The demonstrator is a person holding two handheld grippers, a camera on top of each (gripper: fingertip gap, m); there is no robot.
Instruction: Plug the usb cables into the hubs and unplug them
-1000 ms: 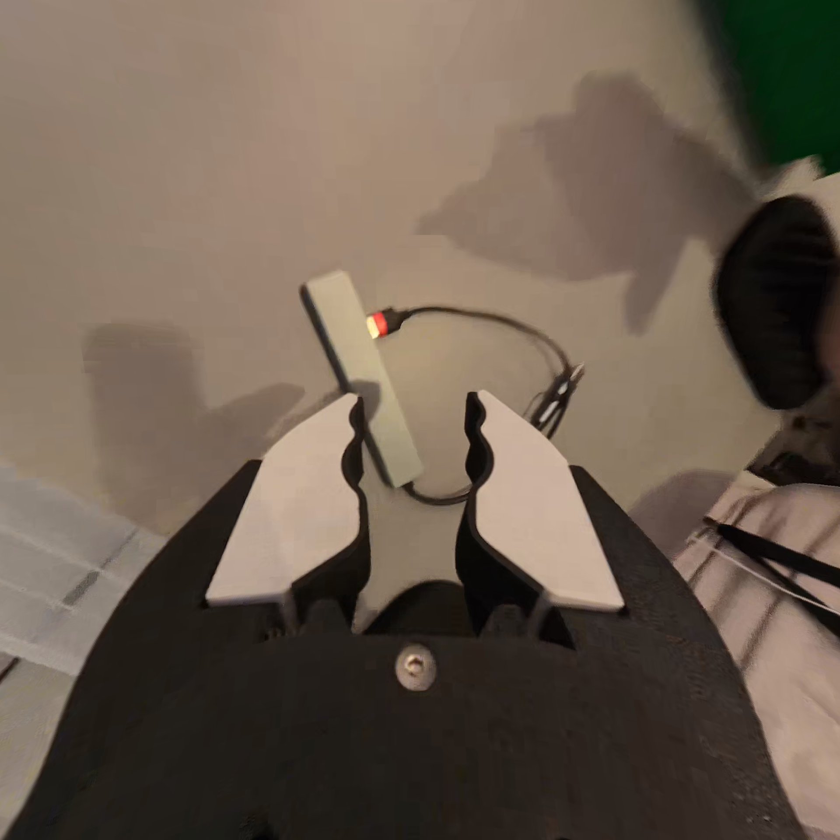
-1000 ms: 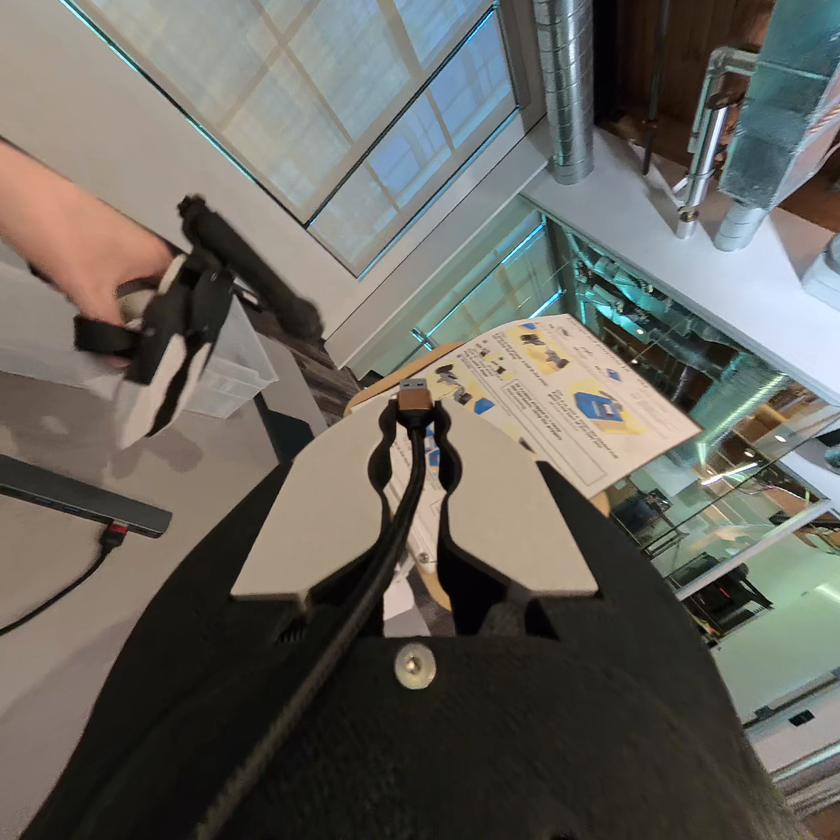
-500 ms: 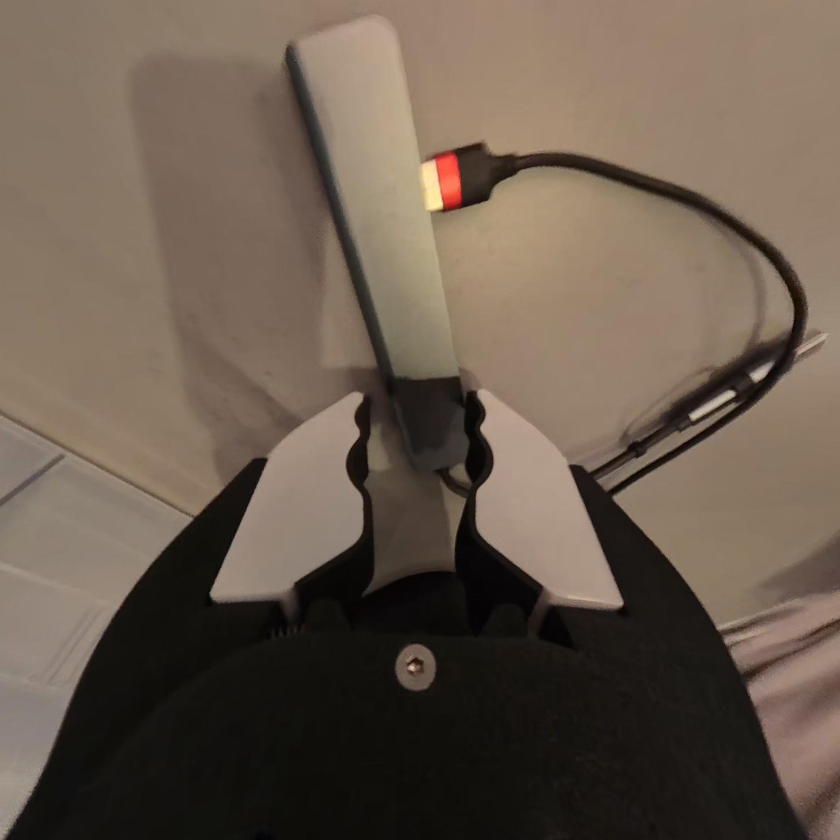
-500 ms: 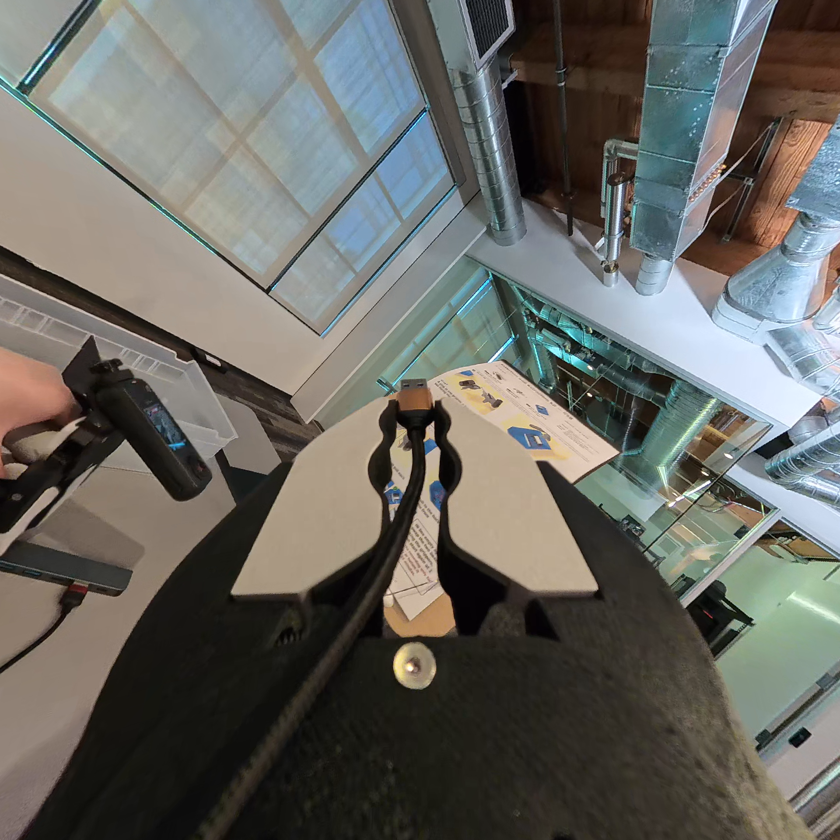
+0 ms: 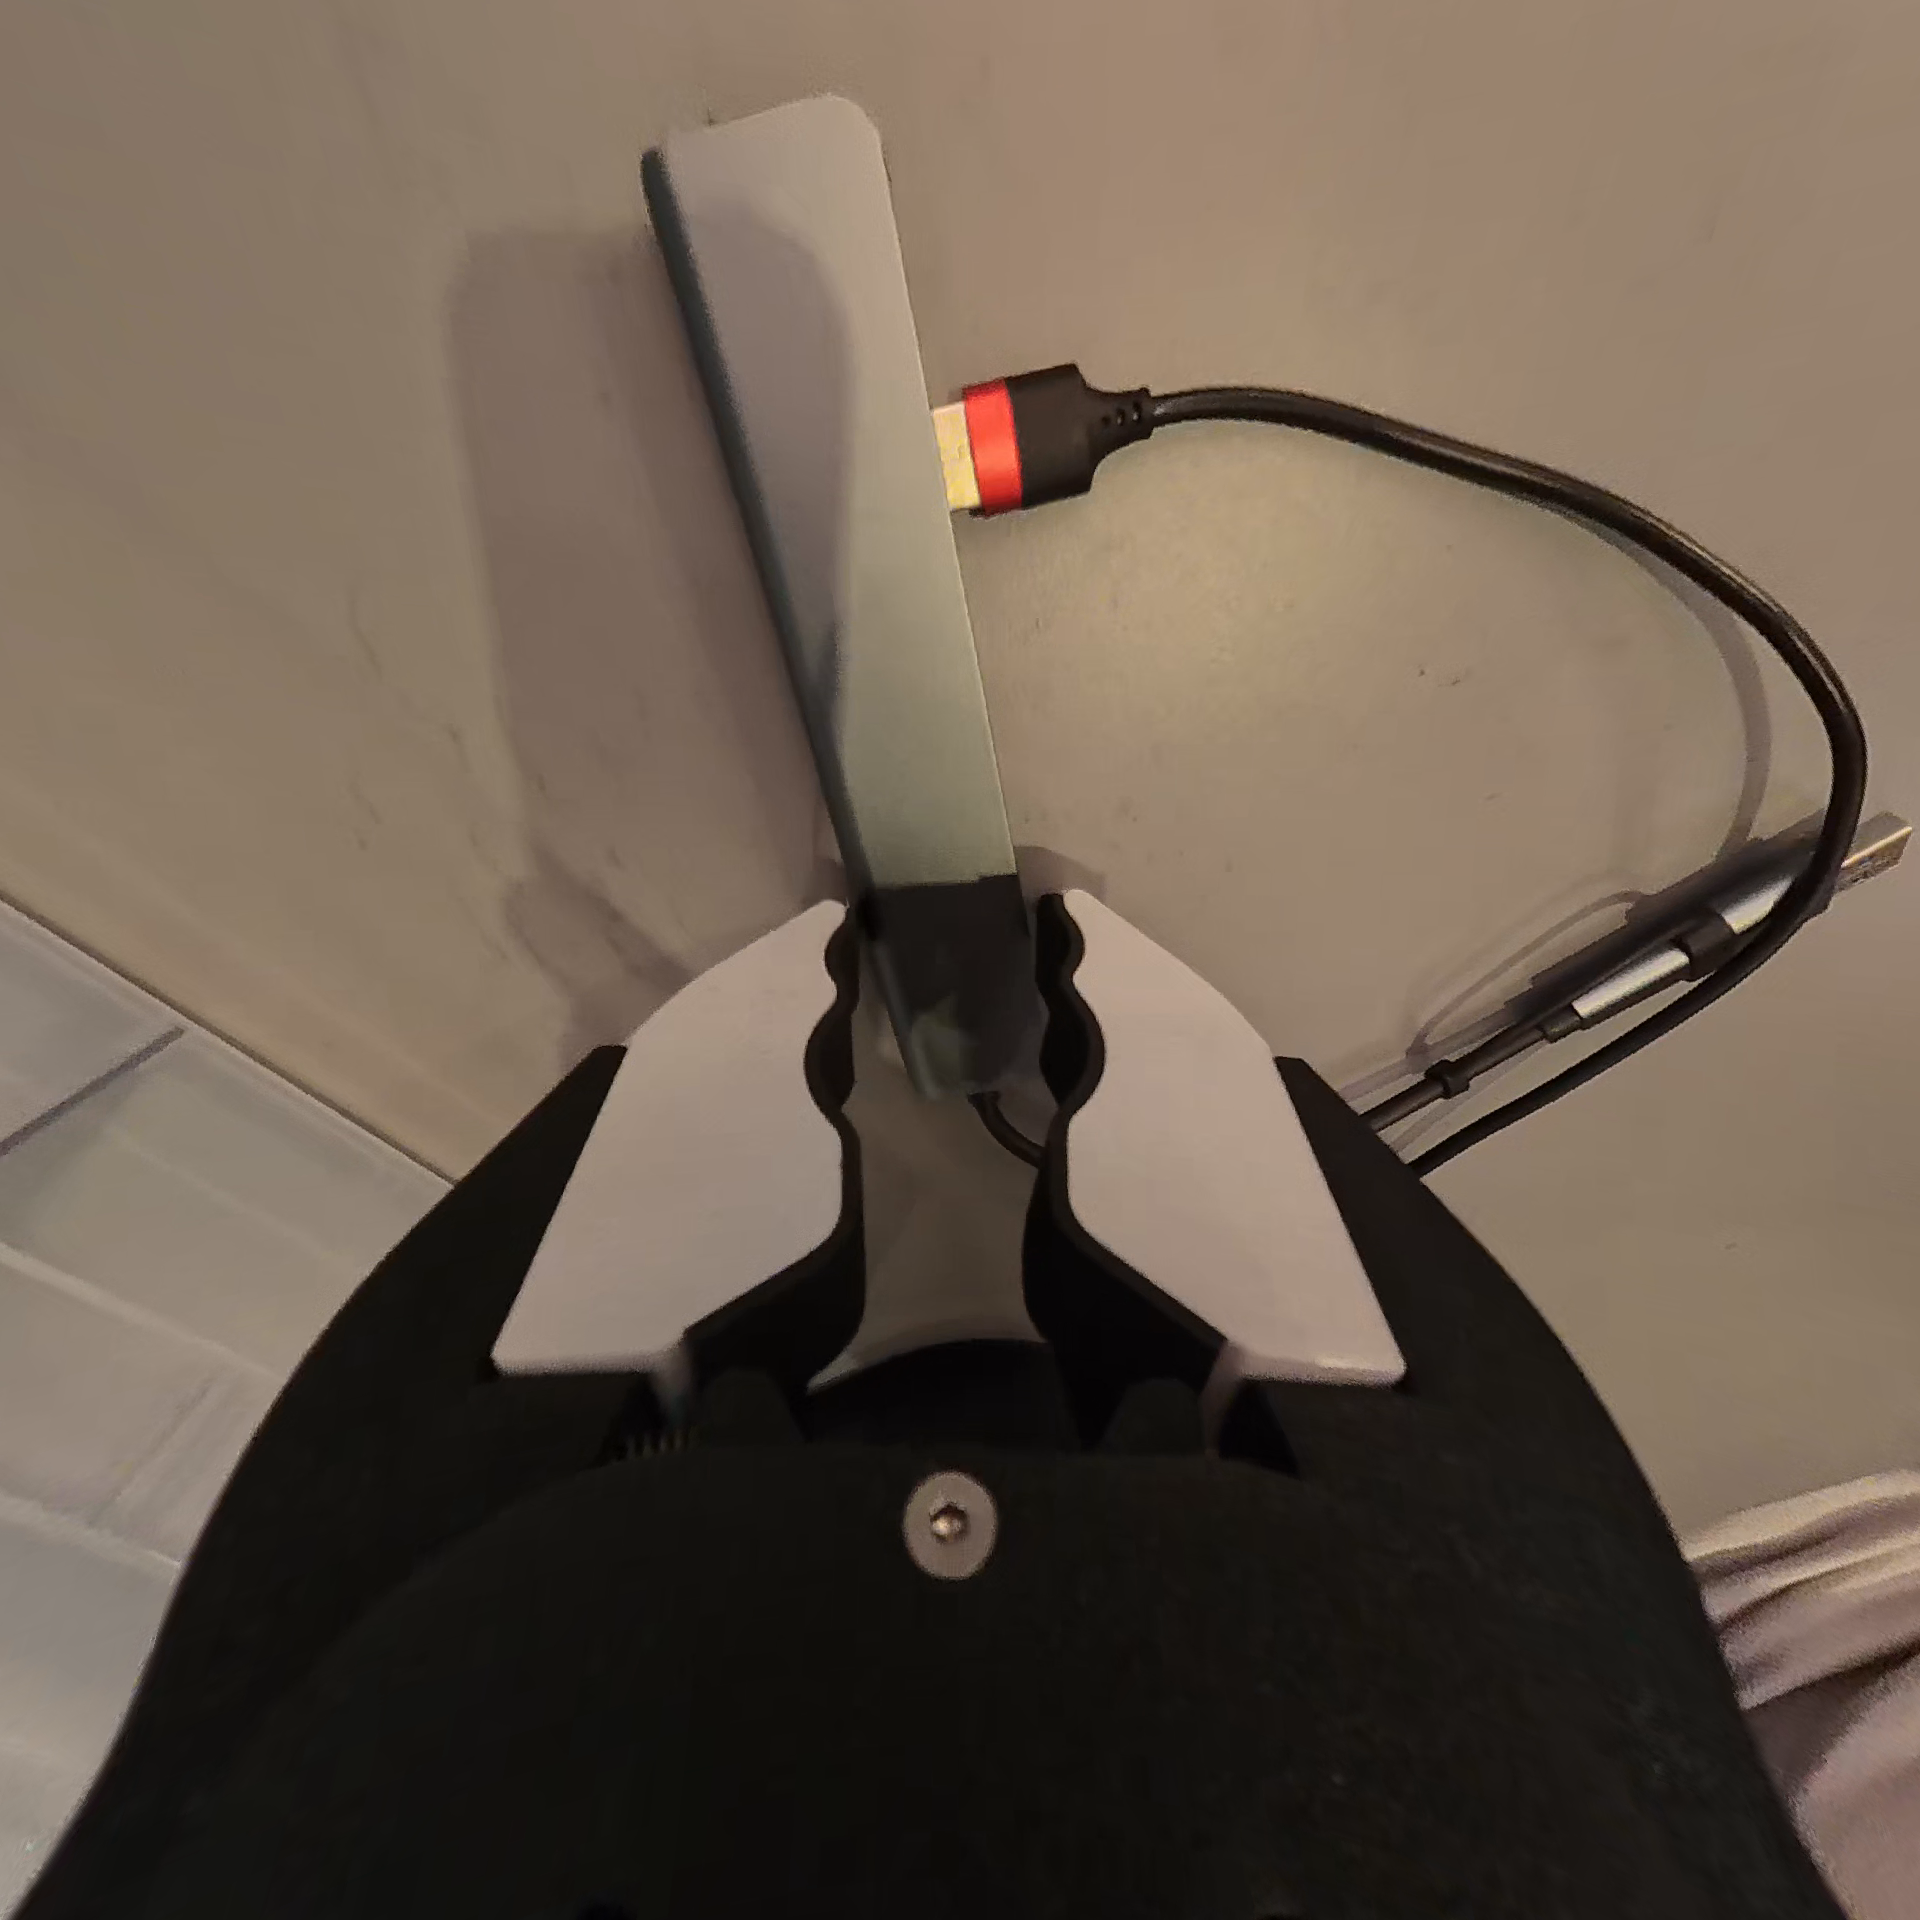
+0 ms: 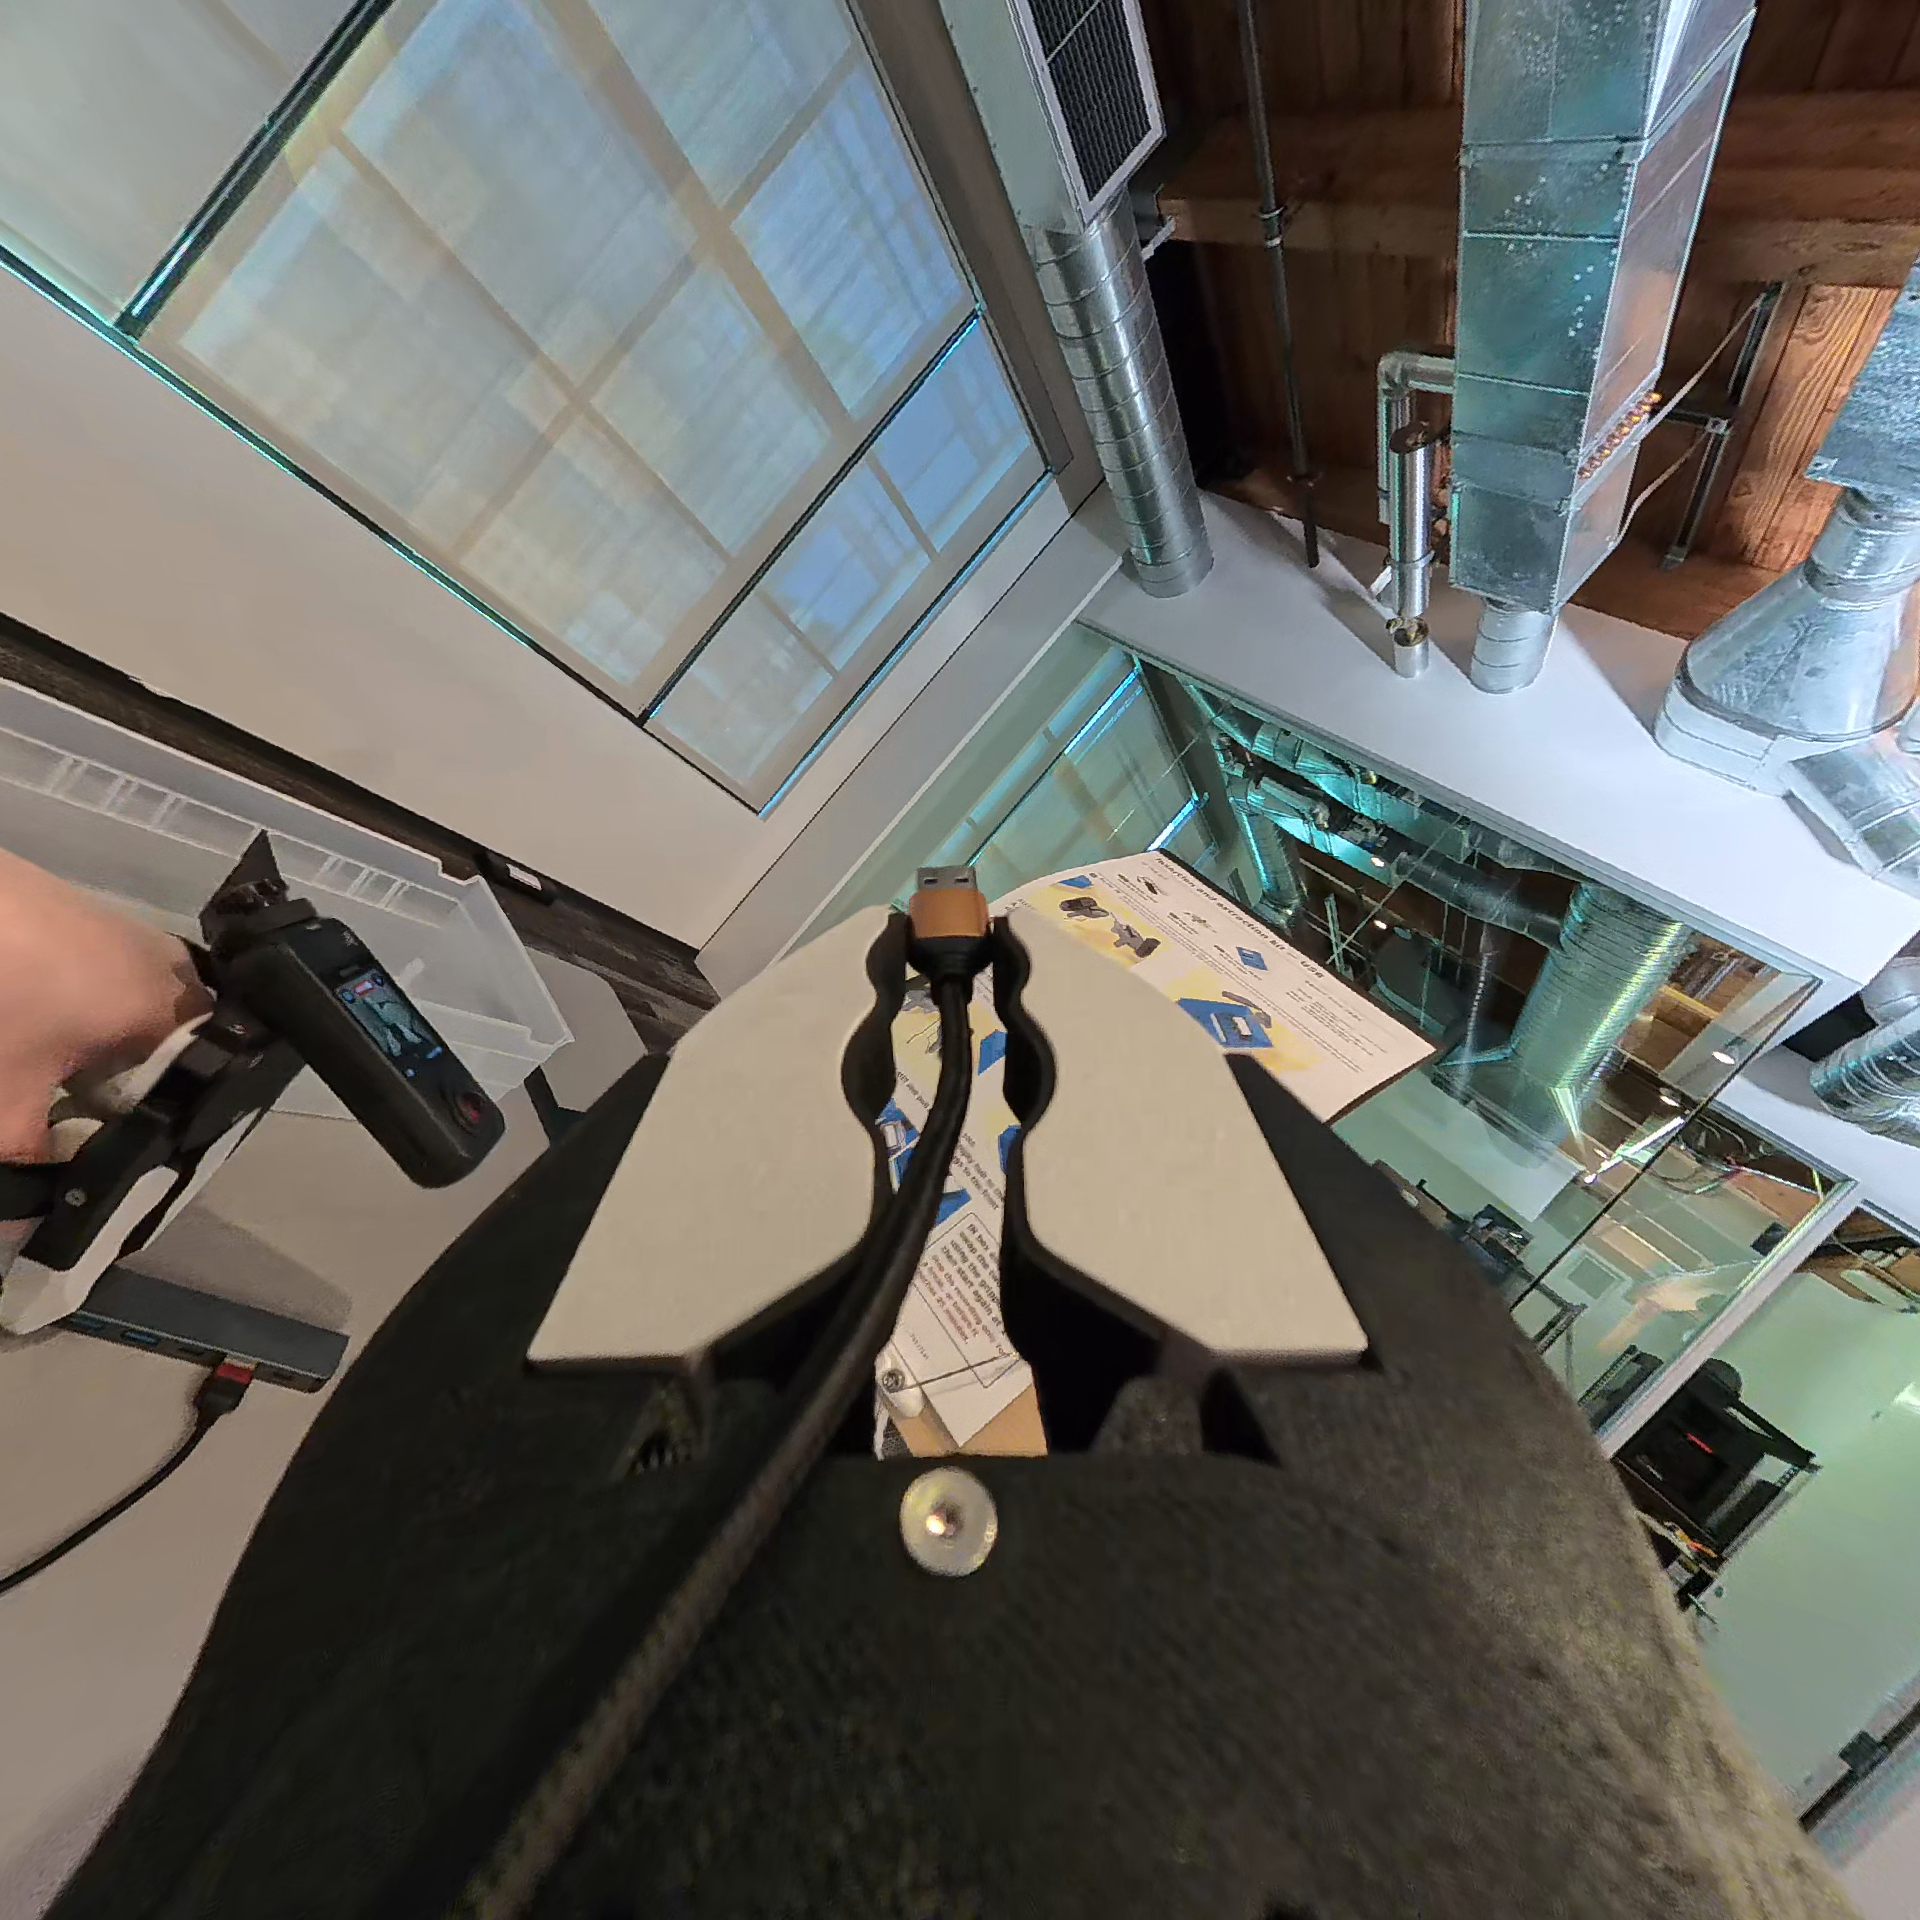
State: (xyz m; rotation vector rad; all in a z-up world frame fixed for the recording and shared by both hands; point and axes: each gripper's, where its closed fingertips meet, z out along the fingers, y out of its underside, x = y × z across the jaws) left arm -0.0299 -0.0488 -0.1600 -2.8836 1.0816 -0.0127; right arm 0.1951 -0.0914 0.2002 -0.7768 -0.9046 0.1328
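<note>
Left gripper [image 5: 948, 920]: points down along the hub [image 5: 831, 540], which lies flat on the table [image 5: 312, 520]. Its jaws stand a moderate way apart, one on each side of the hub's dark near end; whether they press it cannot be told. In the right wrist view a hand [image 6: 62, 997] holds this gripper low over the table at the far left, over the hub's end.
Right gripper [image 6: 943, 914]: raised and tilted up toward windows and ceiling ducts. The jaws are nearly closed and pinch a plug [image 6: 945, 914] at their tips.
Writing: a printed sheet [image 6: 1247, 977] with blue and yellow pictures lies behind the right gripper; its text is not given. The camera [image 6: 364, 1049] on the left gripper has a small lit screen.
Hub: long, slim, grey slab with rounded corners and a dark edge; blue ports show along its side in the right wrist view. Its own thin black lead leaves the near end between the jaws.
Red plug [image 5: 1013, 436]: black with a red collar, seated in the hub's right side with some metal showing; its black cable [image 5: 1558, 499] loops right and back.
Held plug: copper-coloured sleeve, bare metal tip clear of the fingertips; its black cable runs back between the fingers.
Spare connectors [image 5: 1662, 956]: grey and silver, beside the loop at the right edge.
Bin [image 6: 343, 914]: clear plastic, behind the left gripper.
</note>
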